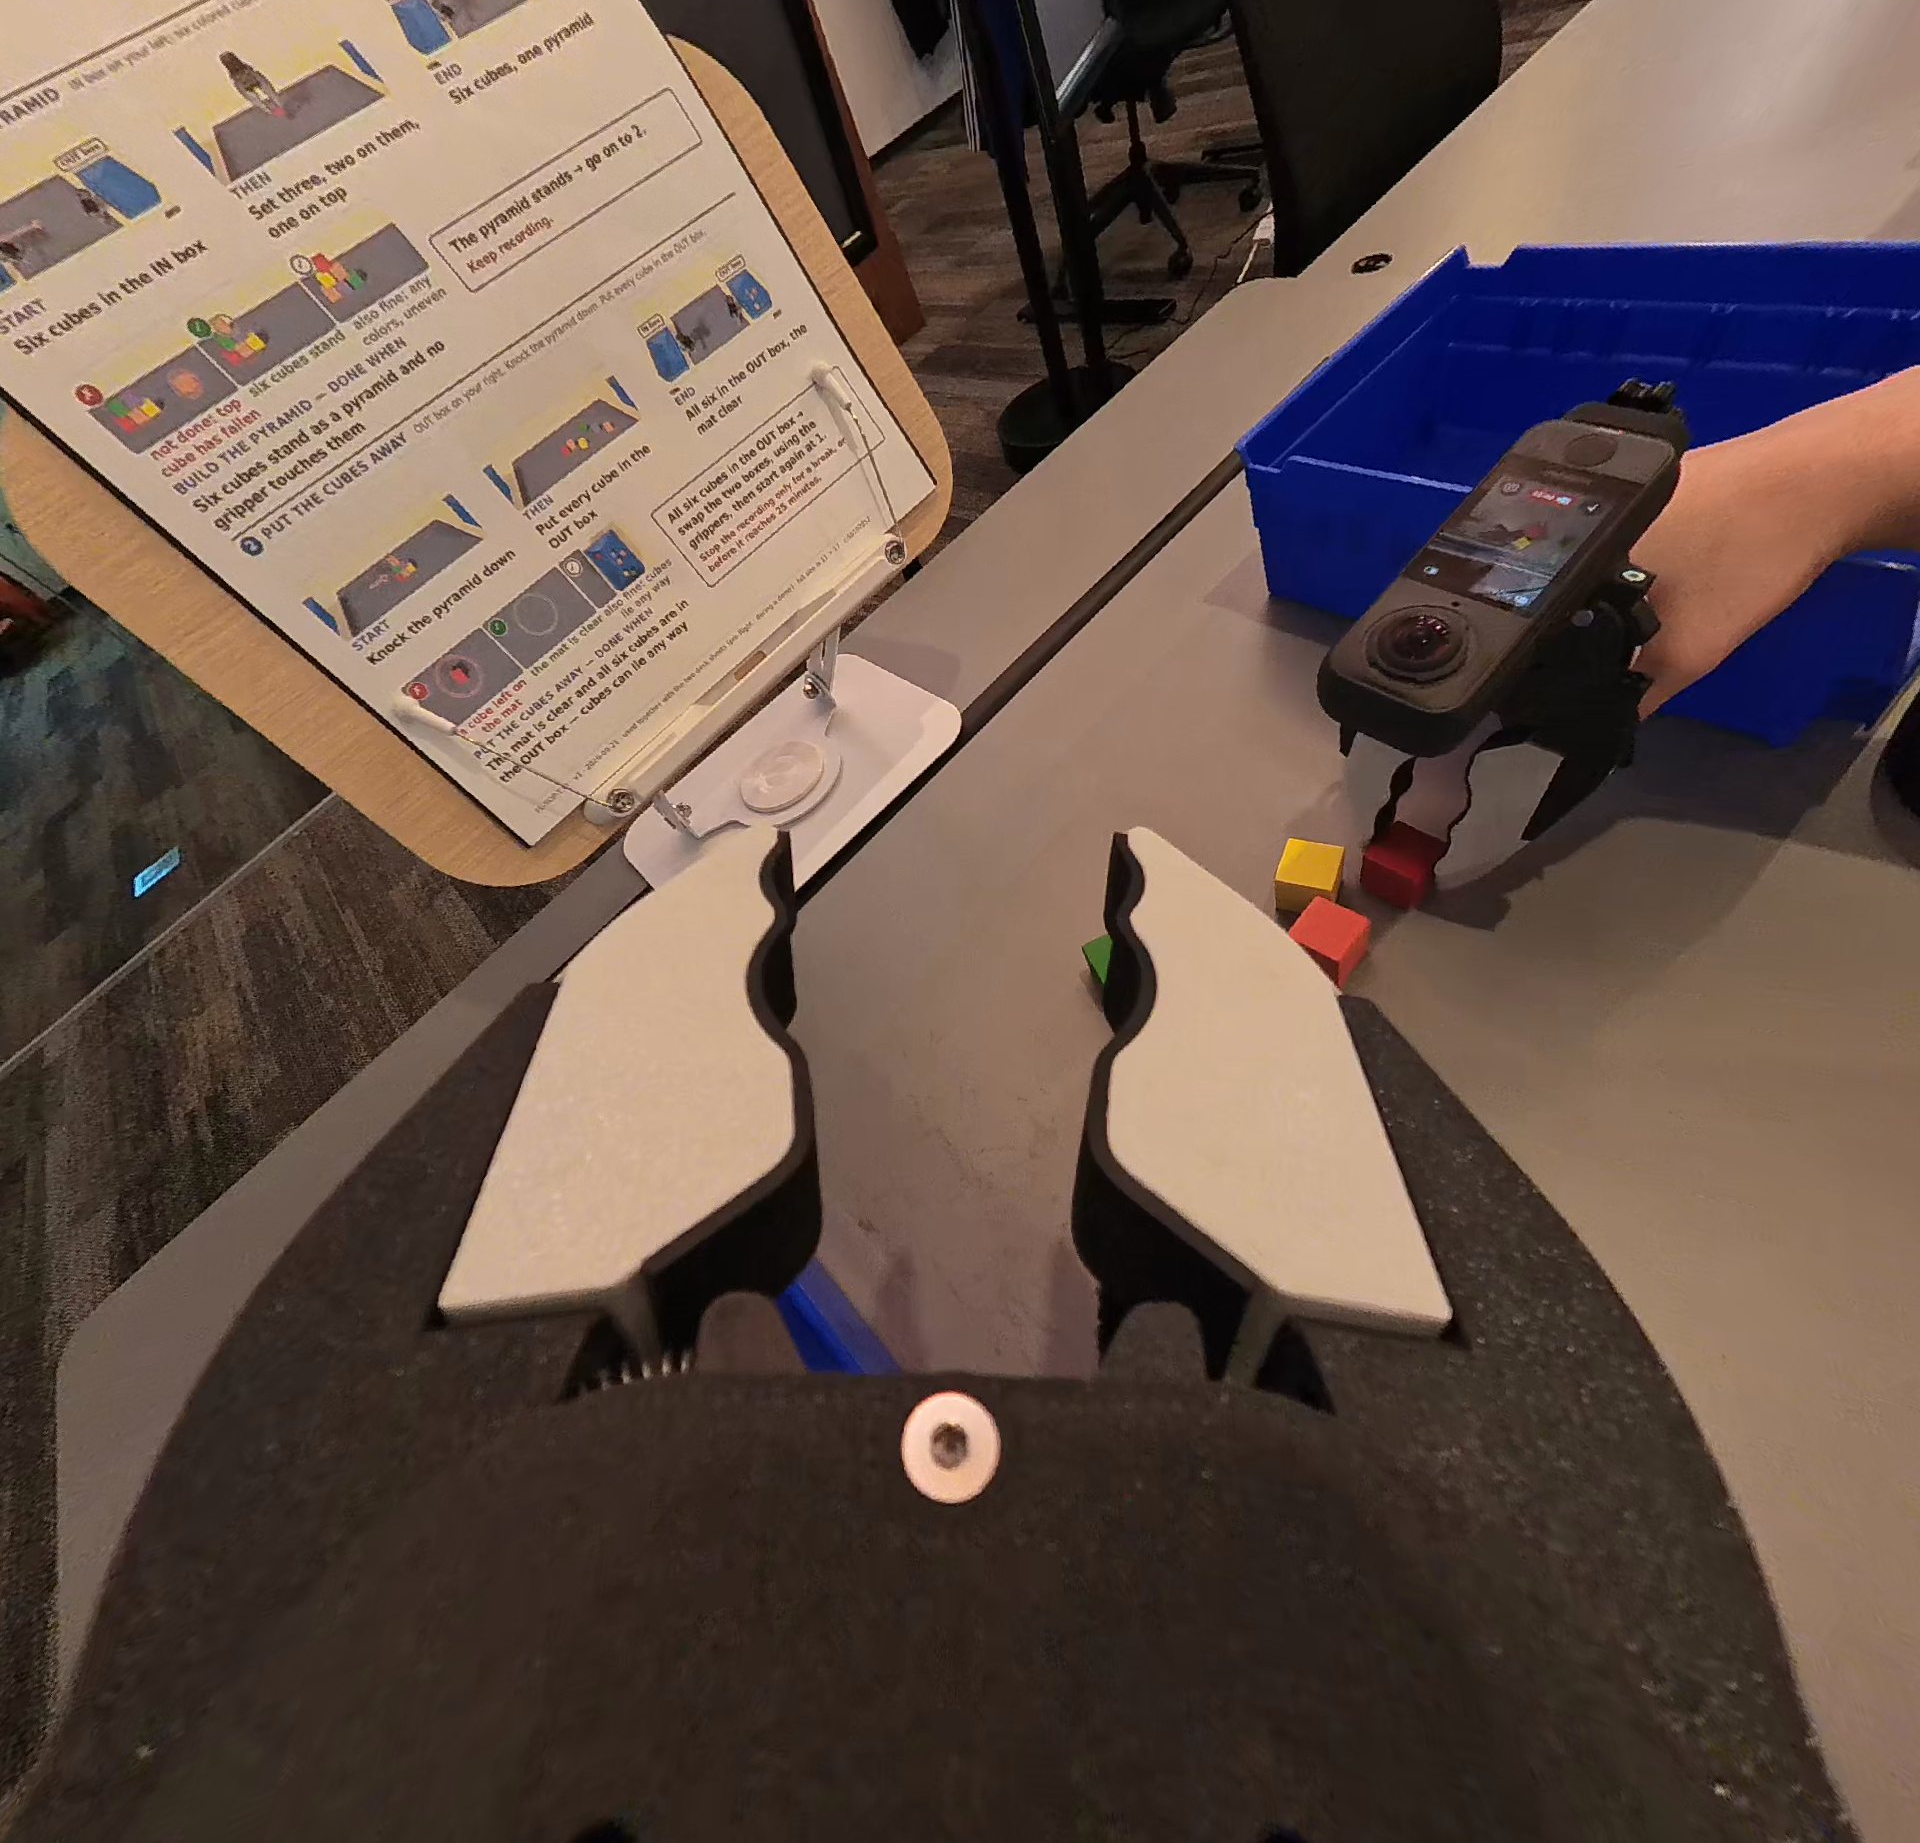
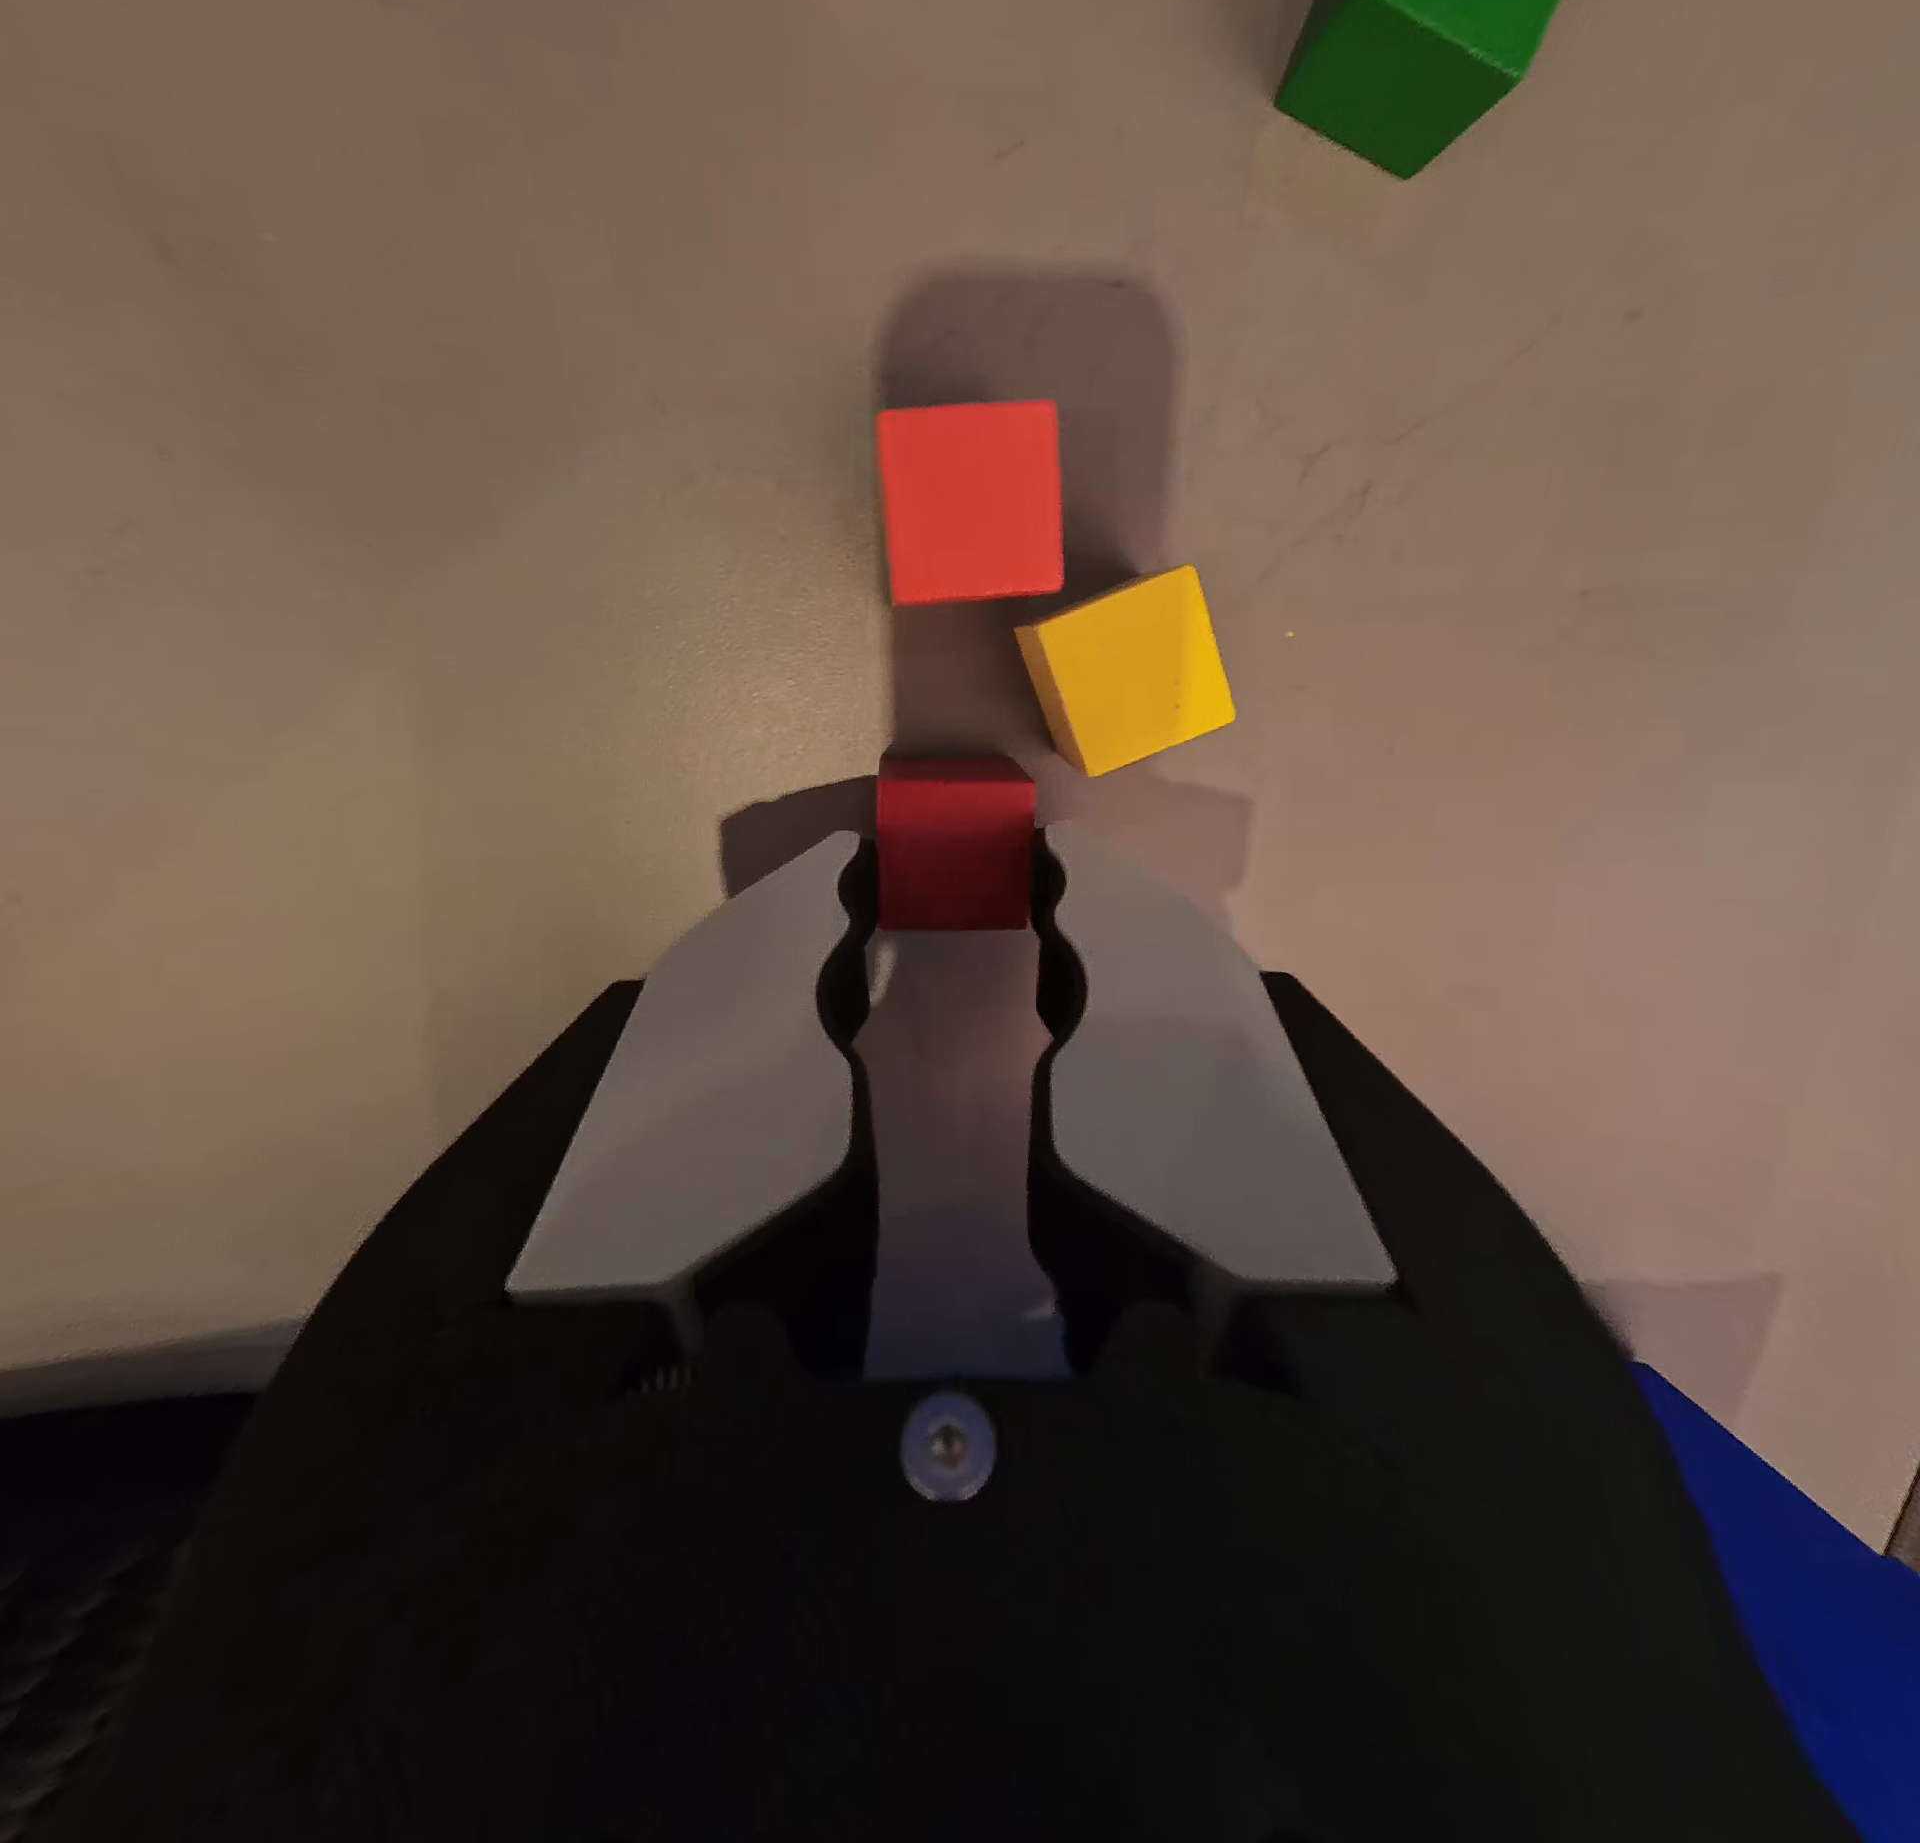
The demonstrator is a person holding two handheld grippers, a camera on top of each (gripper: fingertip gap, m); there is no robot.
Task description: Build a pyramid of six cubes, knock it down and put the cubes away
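Observation:
My right gripper point(image 2: 954, 843) is shut on a dark red cube point(image 2: 954, 848), held at its fingertips just above the grey table. It also shows in the left wrist view point(image 1: 1429, 806), pointing down with the red cube point(image 1: 1397, 863) between its fingers. An orange cube point(image 2: 969, 500) and a yellow cube point(image 2: 1127, 669) lie just beyond it; they show in the left wrist view too, orange cube point(image 1: 1332, 936) and yellow cube point(image 1: 1307, 871). A green cube point(image 2: 1429, 37) lies farther off, partly hidden behind my left finger point(image 1: 1096, 957). My left gripper point(image 1: 951, 858) is open and empty above the table.
A blue bin point(image 1: 1558, 411) stands on the table behind the right gripper, held by a person's hand point(image 1: 1745, 557). An instruction sheet on a wooden stand point(image 1: 436, 339) stands at the table's far left edge. Office chairs stand beyond the table point(image 1: 1558, 1066). My hands' fingertips stand some 30 cm from each other.

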